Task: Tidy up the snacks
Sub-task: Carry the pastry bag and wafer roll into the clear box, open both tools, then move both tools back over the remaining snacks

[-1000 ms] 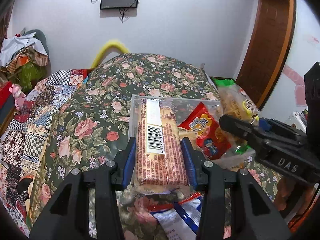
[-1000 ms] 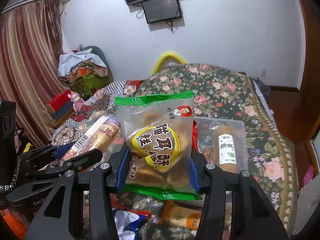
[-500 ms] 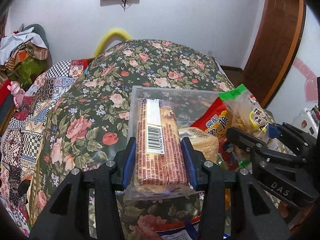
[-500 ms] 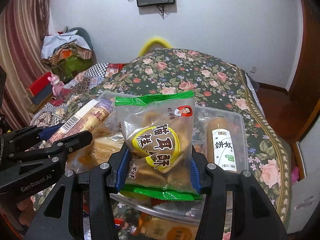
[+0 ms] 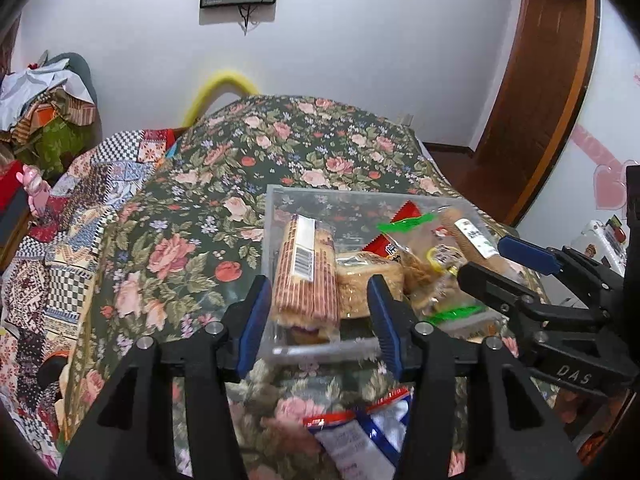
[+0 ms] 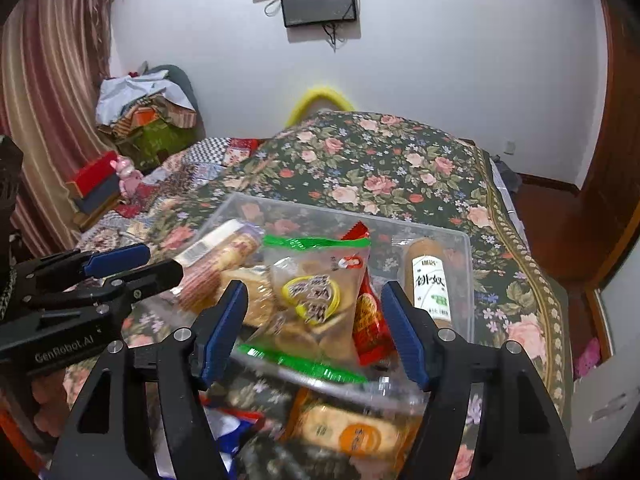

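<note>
Clear plastic bin (image 5: 276, 216) on a bed under a dark floral bedspread (image 5: 320, 148), seen from both wrist views.

Left gripper (image 5: 320, 312): jaws opening, blue pads apart from the long cracker pack (image 5: 306, 272); pack between the jaws but released, lying lengthwise in the left end of the bin, barcode label up. Touching its right side, a paler cracker pack (image 5: 368, 280), also inside the bin.

Right gripper (image 6: 314, 324): jaws opening, pads clear of the green-edged snack bag (image 6: 316, 292); bag between the jaws but free of both pads, lying in the middle of the bin, its near green edge over the front rim. Yellow oval label blurred. Behind and to its right, a red snack packet (image 6: 370, 320), partly covered by the bag. Along the right end of the bin, a tan roll with a white label (image 6: 430, 280).

Outside the bin, on the bedspread just in front of the front wall: an orange-labelled biscuit pack (image 6: 352, 432), blurred, and a white, red and blue packet (image 5: 360, 436) below the left gripper.

Each gripper visible in the other's view: right gripper at the right edge of the left view, left gripper at the left edge of the right view, both over the near side of the bin.

Background: white wall with a dark screen (image 6: 318, 0), a yellow curved object (image 5: 220, 88) at the head of the bed, a patchwork cloth (image 5: 72, 232) on the left, striped curtain (image 6: 44, 92) and a pile of fabrics (image 6: 148, 112) in the corner, wooden door (image 5: 540, 92) on the right.
</note>
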{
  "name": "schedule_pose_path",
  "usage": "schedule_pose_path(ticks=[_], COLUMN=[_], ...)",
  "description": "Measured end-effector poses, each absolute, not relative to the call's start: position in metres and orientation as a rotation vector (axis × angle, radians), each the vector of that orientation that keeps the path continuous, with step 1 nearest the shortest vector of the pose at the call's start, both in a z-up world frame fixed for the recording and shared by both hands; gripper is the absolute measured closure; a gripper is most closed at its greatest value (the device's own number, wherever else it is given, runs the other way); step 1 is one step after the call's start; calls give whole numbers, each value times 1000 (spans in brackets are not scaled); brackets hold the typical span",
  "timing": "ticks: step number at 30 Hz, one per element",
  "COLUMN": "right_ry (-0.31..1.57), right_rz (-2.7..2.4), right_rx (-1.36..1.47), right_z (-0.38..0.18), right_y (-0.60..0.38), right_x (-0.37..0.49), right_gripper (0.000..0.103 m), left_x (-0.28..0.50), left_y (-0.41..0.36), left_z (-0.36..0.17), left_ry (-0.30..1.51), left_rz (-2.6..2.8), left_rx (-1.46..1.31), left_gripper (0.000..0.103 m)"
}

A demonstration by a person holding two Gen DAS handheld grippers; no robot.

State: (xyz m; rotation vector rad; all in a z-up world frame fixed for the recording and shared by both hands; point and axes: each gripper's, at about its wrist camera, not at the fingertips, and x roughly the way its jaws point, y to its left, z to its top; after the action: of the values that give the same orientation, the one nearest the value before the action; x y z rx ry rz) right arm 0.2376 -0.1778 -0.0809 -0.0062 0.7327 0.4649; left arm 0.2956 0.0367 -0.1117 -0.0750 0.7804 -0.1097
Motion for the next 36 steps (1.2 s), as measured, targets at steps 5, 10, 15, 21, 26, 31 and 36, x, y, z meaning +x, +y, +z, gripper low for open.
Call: schedule_pose_path(ticks=[5,10,15,21,26,31,36], right_ry=[735,739,775,870,931,969,1020], right_rz=[512,530,549,588,650,722,783], right_rx=[26,17,19,21,32,1,-29], right_z=[-74,-74,-86,-112,-131,-143,-161], right_y=[-189,-194,-199,-198,-188,-166,-142], right_x=[211,181,154,121,91,74,64], right_gripper=[37,33,30,30,30,30,30], left_x=[258,218,183,145,119,105,98], left_y=[41,47,54,58,62,68,70], left_z=[-101,-105,-123,-147,-154,-161,-170], left_ry=[768,788,858,928,942,968,994], left_rz=[-107,-97,-102,-102,-96,-93,-97], left_rx=[-36,-8,-10,-10,-21,-36,-50], left_gripper=[41,32,26,26,26,26,26])
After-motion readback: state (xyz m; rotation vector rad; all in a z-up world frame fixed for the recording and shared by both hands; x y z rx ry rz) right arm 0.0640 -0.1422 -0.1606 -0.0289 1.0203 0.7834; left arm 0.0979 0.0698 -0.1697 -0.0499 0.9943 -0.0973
